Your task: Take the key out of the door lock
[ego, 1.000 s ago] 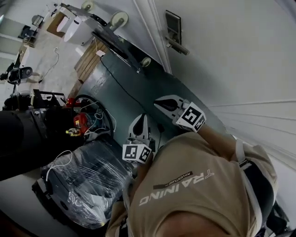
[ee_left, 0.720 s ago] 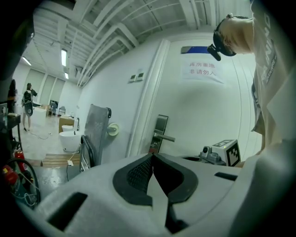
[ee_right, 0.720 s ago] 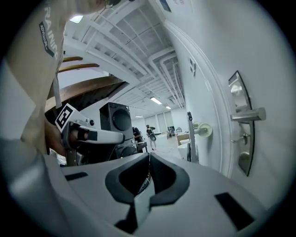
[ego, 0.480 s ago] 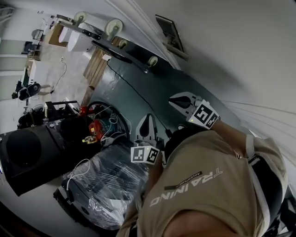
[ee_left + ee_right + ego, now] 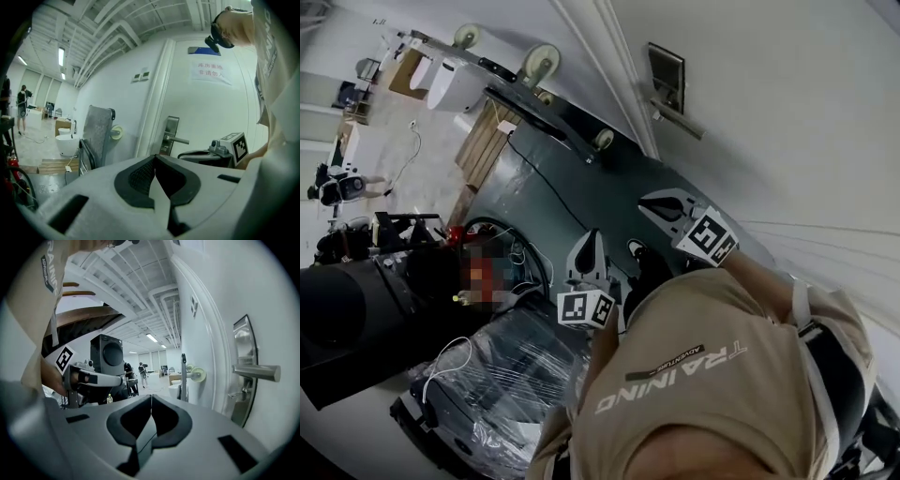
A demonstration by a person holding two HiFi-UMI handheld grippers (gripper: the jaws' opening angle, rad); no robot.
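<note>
1. Right gripper view: a small part, apparently the key (image 5: 236, 393), projected from the door lock (image 5: 243, 341) beneath the lever (image 5: 258, 372); removal remained undone.
2. Left gripper (image 5: 154, 157) and right gripper (image 5: 151, 397), jaws closed and empty, stood clear of it.

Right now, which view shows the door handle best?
The right gripper view: the door handle is close, large and side-on. The left gripper view shows it small and distant; the head view shows it small, from above.
</note>
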